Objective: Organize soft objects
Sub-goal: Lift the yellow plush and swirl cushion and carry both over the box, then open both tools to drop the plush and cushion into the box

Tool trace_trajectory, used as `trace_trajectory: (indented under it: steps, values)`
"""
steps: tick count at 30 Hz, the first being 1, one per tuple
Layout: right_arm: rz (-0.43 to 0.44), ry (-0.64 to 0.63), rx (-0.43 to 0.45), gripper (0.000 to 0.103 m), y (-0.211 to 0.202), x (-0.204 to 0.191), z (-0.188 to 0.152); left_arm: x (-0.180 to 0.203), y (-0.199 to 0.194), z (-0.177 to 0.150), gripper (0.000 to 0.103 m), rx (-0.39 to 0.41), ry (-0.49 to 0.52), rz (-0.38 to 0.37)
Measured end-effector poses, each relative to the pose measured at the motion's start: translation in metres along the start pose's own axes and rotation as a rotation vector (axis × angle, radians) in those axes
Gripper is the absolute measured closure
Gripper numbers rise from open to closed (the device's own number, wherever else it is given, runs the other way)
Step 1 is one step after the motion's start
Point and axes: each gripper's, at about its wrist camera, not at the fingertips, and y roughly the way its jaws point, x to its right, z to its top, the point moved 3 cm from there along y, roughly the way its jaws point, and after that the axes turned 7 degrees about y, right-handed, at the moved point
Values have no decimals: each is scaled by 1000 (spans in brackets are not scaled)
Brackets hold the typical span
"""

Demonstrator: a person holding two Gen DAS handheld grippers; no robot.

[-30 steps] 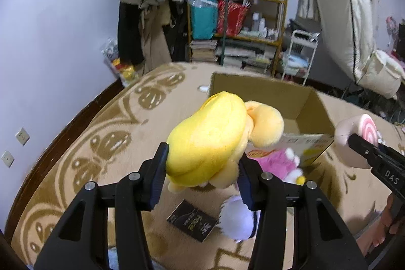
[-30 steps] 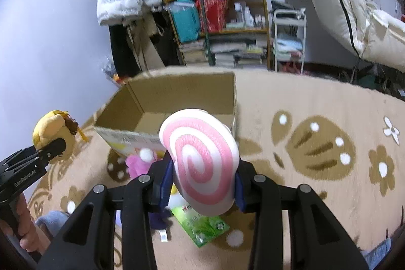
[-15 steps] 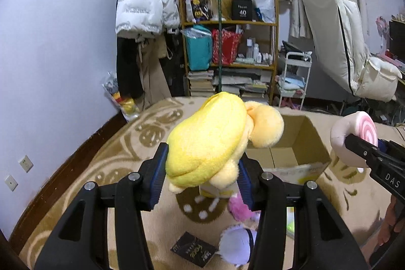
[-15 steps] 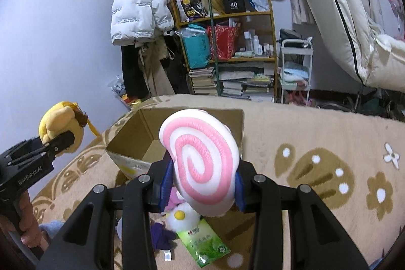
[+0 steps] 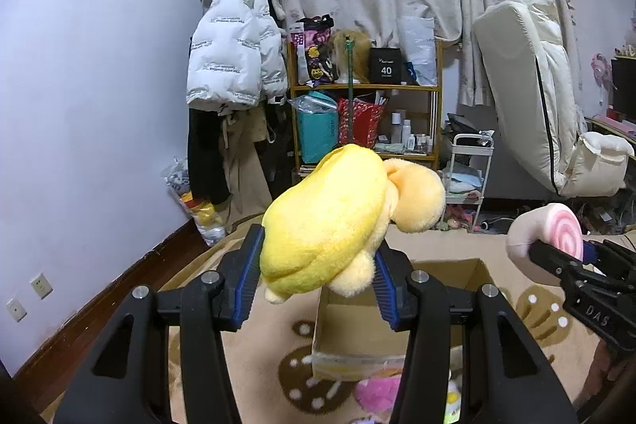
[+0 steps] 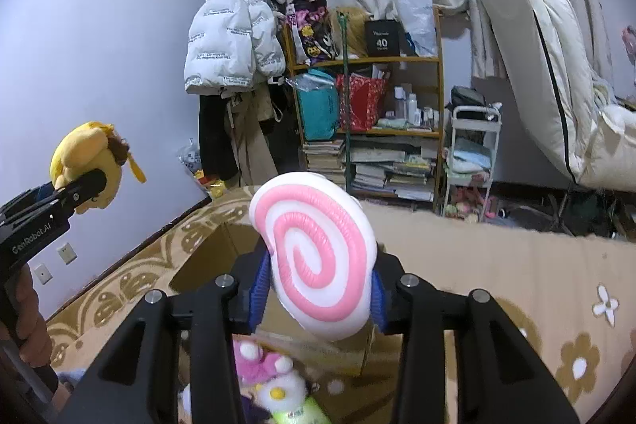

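My left gripper is shut on a yellow plush toy, held high above the rug; the toy also shows at the left of the right wrist view. My right gripper is shut on a pink-and-white swirl plush, which also shows at the right of the left wrist view. An open cardboard box stands on the rug below both grippers, its wall also in the right wrist view. A pink plush and a white one lie in front of the box.
A patterned beige rug covers the floor. A wooden shelf full of bags and books stands at the back, with a white jacket hanging to its left, a small white cart and a leaning mattress to its right.
Both grippers have risen and tilted up with their plush toys still held. The box has dropped lower in both views and more of the back wall and curtain shows.
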Motion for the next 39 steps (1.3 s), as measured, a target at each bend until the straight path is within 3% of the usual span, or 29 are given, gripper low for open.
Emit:
trace_trajectory:
  steps: [8,22,32,39]
  values:
    - [24,27,-43,58,34,-2,-7,13,30,-10,53,-30,49,-46]
    - [44,46,-158,55,75,4,-47,44,83,-58,52,-195,126,-105]
    - [26,48,-199,52,87,9,-59,64,102,-80,49,-286,163,-131]
    - [17,60,-222,48,93,14,-61,61,103,-81,45,-295,153,-124]
